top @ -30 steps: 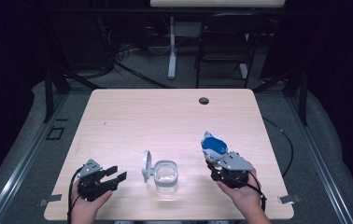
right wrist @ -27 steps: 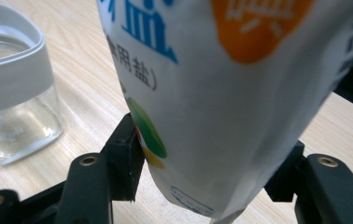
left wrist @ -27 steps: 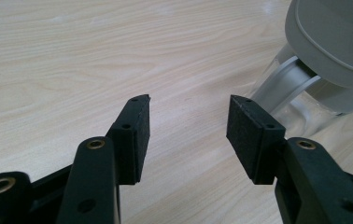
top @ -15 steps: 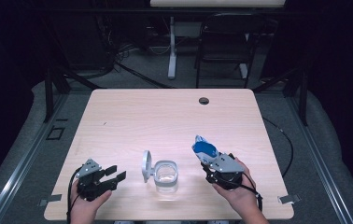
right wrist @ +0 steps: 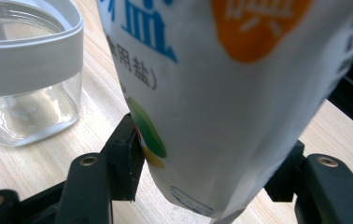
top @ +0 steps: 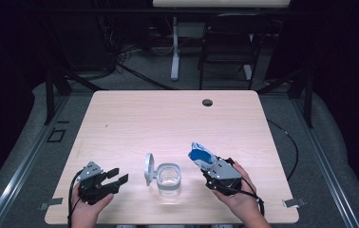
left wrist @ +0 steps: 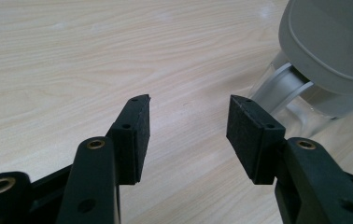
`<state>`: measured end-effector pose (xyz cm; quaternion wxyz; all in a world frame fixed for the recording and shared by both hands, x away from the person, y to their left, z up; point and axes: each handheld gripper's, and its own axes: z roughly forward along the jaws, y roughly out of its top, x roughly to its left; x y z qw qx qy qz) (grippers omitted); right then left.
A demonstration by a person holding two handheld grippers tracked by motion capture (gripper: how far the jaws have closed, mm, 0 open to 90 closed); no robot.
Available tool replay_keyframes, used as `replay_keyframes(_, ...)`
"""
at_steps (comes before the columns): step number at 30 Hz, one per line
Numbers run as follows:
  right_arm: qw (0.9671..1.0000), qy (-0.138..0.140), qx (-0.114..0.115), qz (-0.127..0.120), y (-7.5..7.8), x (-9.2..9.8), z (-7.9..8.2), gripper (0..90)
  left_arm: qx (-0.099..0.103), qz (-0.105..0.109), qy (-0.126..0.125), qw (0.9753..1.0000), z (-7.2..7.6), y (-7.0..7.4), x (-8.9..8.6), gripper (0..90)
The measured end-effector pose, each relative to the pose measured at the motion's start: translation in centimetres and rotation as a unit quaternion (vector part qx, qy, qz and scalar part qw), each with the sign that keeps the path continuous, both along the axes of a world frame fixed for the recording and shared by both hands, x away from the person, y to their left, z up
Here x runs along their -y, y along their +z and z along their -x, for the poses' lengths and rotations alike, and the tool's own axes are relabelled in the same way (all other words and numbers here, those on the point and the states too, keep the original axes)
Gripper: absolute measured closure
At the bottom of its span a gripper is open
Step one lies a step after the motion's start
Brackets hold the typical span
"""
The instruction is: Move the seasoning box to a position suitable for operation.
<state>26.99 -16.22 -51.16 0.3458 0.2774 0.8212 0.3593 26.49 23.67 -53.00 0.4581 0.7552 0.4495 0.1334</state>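
A clear square jar [top: 169, 179] with a grey rim stands near the table's front edge, its grey hinged lid [top: 148, 167] flipped up on its left side. My right gripper [top: 212, 167] is shut on a white and blue pouch [top: 200, 155] just right of the jar; the right gripper view has the pouch [right wrist: 221, 88] squeezed between both jaws, with the jar [right wrist: 25, 70] close at the left. My left gripper [top: 118, 175] rests open on the table left of the jar. Nothing lies between its pads [left wrist: 138, 135], and the lid [left wrist: 328, 42] rises at the upper right.
The wooden table [top: 168, 123] has a small round cable hole [top: 207, 102] near its far edge. A chair [top: 227, 47] and a white stand leg [top: 174, 47] lie beyond the table on the dark floor.
My right gripper has carried the pouch leftward and toward the jar. The left gripper, the jar and the lid have stayed where they were.
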Motion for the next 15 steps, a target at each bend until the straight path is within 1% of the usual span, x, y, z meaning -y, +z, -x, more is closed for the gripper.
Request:
replay_keyframes(3,1.0,0.003,0.001,0.006,0.0,-0.3,0.0,41.3,0.003,0.001,-0.003,1.0,0.1,0.2,0.1,49.8)
replay_keyframes(5,0.9998,0.007,0.003,0.019,0.0,-0.5,0.1,41.3,0.005,-0.001,-0.006,1.0,0.1,0.3,0.1,49.8)
replay_keyframes(9,0.9996,0.009,0.007,0.027,-0.1,-0.9,0.1,41.3,0.003,-0.001,-0.01,0.9999,0.3,0.3,0.1,49.8)
replay_keyframes(11,0.9994,0.01,0.008,0.032,-0.1,-1.2,0.1,41.3,0.001,-0.006,-0.014,0.9999,0.4,0.3,0.1,49.8)
replay_keyframes(12,0.9993,0.013,0.009,0.035,0.0,-1.3,0.1,41.4,0.006,-0.004,-0.011,0.9999,0.4,0.2,0.1,49.8)
replay_keyframes(13,0.9991,0.013,0.01,0.038,0.0,-1.4,0.1,41.4,0.002,-0.005,-0.011,0.9999,0.5,0.2,0.1,49.8)
replay_keyframes(15,0.999,0.017,0.009,0.041,-0.1,-1.6,0.1,41.4,0.004,-0.004,-0.009,0.9999,0.5,0.1,-0.2,49.8)
